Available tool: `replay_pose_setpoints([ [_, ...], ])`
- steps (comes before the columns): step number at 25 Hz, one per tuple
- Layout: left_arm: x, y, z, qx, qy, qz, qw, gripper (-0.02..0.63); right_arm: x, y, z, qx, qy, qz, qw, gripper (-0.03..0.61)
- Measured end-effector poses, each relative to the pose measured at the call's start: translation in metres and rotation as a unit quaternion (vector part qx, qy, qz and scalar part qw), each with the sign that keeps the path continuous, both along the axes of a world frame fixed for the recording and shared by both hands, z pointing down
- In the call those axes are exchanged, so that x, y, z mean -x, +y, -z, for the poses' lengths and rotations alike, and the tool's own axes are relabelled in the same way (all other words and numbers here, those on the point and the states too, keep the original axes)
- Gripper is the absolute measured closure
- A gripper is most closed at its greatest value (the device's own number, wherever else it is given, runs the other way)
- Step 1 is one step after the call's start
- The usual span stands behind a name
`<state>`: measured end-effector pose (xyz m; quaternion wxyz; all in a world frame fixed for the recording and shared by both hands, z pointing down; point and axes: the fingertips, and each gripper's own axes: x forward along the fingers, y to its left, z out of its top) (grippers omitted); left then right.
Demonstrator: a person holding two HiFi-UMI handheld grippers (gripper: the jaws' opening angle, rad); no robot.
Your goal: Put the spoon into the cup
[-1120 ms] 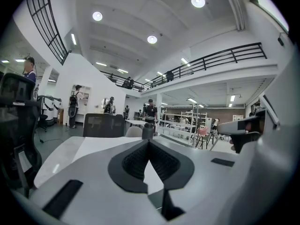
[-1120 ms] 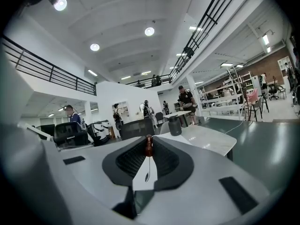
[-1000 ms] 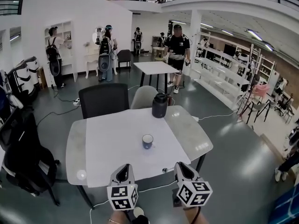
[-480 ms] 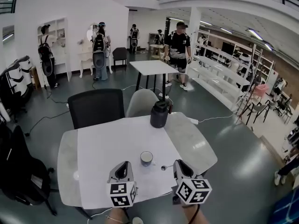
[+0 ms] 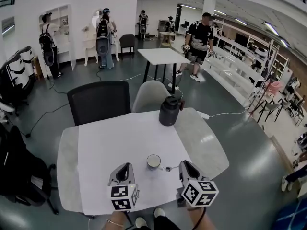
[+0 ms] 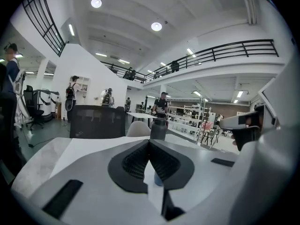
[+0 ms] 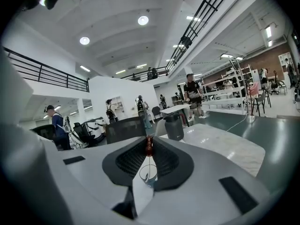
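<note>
Plainly, the right gripper [image 5: 185, 166] has something in its grip: its jaws stand only a sliver apart, clamped on the spoon [image 5: 168, 168]. In the right gripper view a reddish-brown part of the spoon sits pinched at the very tips of the pads. From the head view the spoon's small shiny bowl sticks out to the left of that gripper. It lies just beside the cup [image 5: 153, 162] on its right side, outside the rim and not in it. The left gripper [image 5: 123, 169] has its jaws together, meeting at the tips with nothing held between them. Its own view shows only a bit of the blue cup through the slot lower down. This gripper is near the cup on the left, apart from it, so the cup stands between the two grippers and a little beyond them. The cup is upright on a white sheet [image 5: 120, 143] that covers the middle of the marbled table [image 5: 206, 143]. Counted up, there are two grippers, one spoon, one cup and one dark jug [image 5: 170, 110] at the table's far edge. Two chairs are tucked in behind, a black one [image 5: 99, 102] and a pale one [image 5: 150, 96]. Several people stand well back in the room.
</note>
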<state>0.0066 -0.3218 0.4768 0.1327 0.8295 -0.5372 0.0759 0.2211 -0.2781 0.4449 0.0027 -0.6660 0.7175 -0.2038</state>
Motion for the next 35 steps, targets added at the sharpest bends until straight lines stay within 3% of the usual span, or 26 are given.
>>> replay_pose_setpoints([
  [24, 0.018, -0.010, -0.022, 0.028, -0.025, 0.071, 0.9967, 0.597, 0.009, -0.049, -0.022, 0.023, 0.008, 0.069, 0.997, 0.517],
  [35, 0.030, -0.007, -0.052, 0.066, -0.031, 0.090, 0.9932, 0.597, 0.025, -0.074, -0.057, 0.046, 0.000, 0.091, 0.995, 0.517],
])
